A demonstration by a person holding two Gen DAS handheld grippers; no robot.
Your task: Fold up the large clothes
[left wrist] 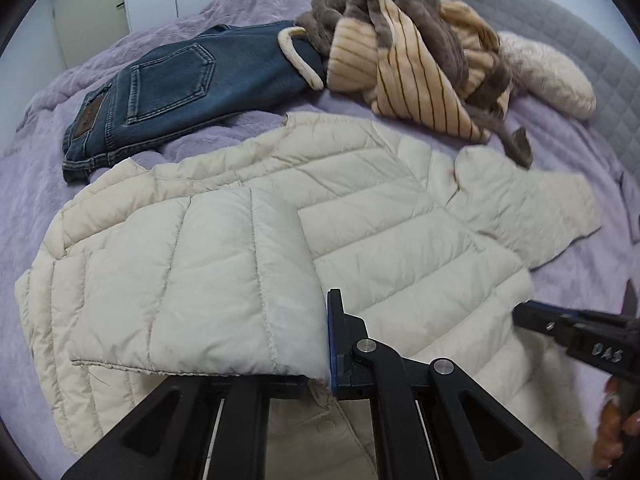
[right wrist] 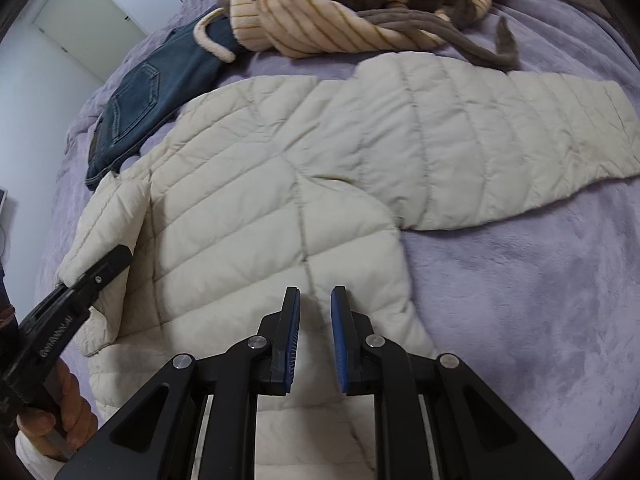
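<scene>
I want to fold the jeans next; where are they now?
The jeans lie on the purple blanket at upper left in both views, behind the cream jacket and left of the striped robe, which overlaps their far end.

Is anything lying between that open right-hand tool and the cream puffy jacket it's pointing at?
Nothing visible. The right tool hangs open directly over the cream jacket, with only jacket fabric between and beneath its fingers. The jeans and striped robe lie beyond the jacket, out of the way.
</scene>
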